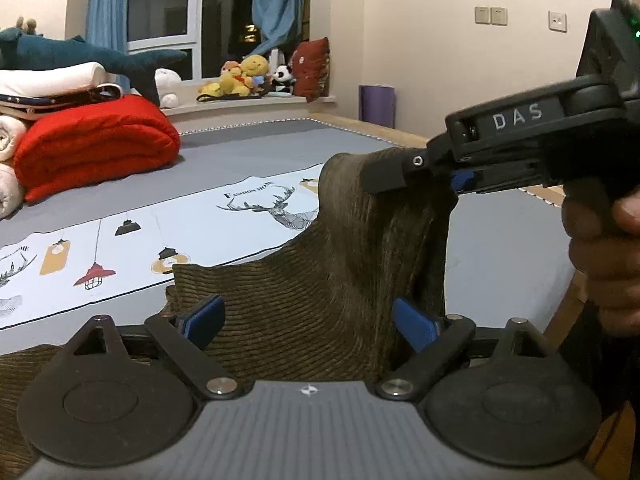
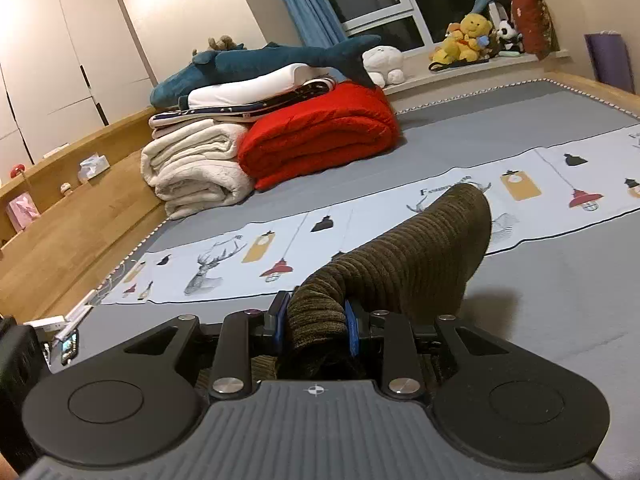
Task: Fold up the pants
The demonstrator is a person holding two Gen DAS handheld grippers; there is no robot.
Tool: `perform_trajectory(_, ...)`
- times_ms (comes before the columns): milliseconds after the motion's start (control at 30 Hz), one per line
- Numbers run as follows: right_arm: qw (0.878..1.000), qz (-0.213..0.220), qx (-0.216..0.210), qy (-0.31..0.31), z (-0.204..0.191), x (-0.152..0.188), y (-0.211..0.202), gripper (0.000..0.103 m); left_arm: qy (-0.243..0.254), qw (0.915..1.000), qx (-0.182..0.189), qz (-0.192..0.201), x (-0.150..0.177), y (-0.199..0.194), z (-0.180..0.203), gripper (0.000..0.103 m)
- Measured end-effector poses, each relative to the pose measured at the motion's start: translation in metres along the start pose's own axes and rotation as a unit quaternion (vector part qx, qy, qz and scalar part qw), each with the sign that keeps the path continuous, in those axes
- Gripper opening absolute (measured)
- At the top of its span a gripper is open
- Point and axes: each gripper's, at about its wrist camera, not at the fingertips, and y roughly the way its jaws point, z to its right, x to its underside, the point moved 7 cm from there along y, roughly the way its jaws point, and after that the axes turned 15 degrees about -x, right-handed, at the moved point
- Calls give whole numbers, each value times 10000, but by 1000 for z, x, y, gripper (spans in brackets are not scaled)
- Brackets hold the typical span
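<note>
Two grippers on brown corduroy pants (image 1: pixel 320 280), lifted above printed sheet (image 1: pixel 180 216). Right gripper (image 2: pixel 314 326) pinching bunched edge. Left gripper (image 1: pixel 308 320) fingers spread, cloth between. Fabric soft, thick, droops; grip hems, seams.

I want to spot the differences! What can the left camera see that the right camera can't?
Only the left wrist view shows the right gripper from outside, pinching the pants up in a peak, with the person's hand holding it, plus the wall switches. Only the right wrist view shows the white wardrobe doors, the wooden ledge and the cream blanket. Both show the brown corduroy pants, red blanket, plush shark, windowsill toys and printed sheet.
</note>
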Motion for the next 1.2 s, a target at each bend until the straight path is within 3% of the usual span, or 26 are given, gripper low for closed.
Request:
perform_trajectory(200, 9998, -166, -118, -65, -11, 2, 8, 30, -85, 9999, -40, -64, 0, 14, 11, 99)
perform_trajectory(467, 9997, -125, 74, 173, 3, 1, 0, 29, -263, 9988, 416, 25, -4, 11, 12, 97)
perform_trajectory(567, 9995, -135, 185, 220, 5, 1, -2, 29, -217, 9989, 394, 105, -4, 5, 11, 96)
perform_trajectory(667, 9996, -169, 161, 170, 3, 1, -4, 29, -809, 9959, 397, 18, -13, 6, -10, 96)
perform_trajectory(767, 9997, -233, 111, 14, -2, 3, -5, 29, -1587, 9870, 240, -109, -28, 7, -48, 96)
perform_trajectory(833, 9988, -369, 115, -284, -10, 7, -3, 29, -1993, 9788, 139, -447, -40, 12, -70, 96)
perform_trajectory(900, 9960, -542, 29, -703, -22, 13, 0, 29, -2183, 9717, 334, -842, -55, 20, -75, 96)
perform_trajectory(1033, 9793, -960, -276, -1758, -64, 37, 15, 29, -1854, 9626, 934, -1742, -73, 42, -52, 99)
perform_trajectory(1100, 9696, -1129, -321, -2148, -79, 50, 22, 29, -1722, 9613, 940, -1935, -72, 52, -44, 99)
perform_trajectory(1133, 9657, -1233, -372, -2256, -85, 57, 26, 29, -1645, 9622, 867, -1991, -70, 58, -43, 94)
perform_trajectory(1200, 9586, -1409, -459, -2430, -93, 68, 33, 29, -1430, 9622, 485, -2268, -58, 71, -44, 66)
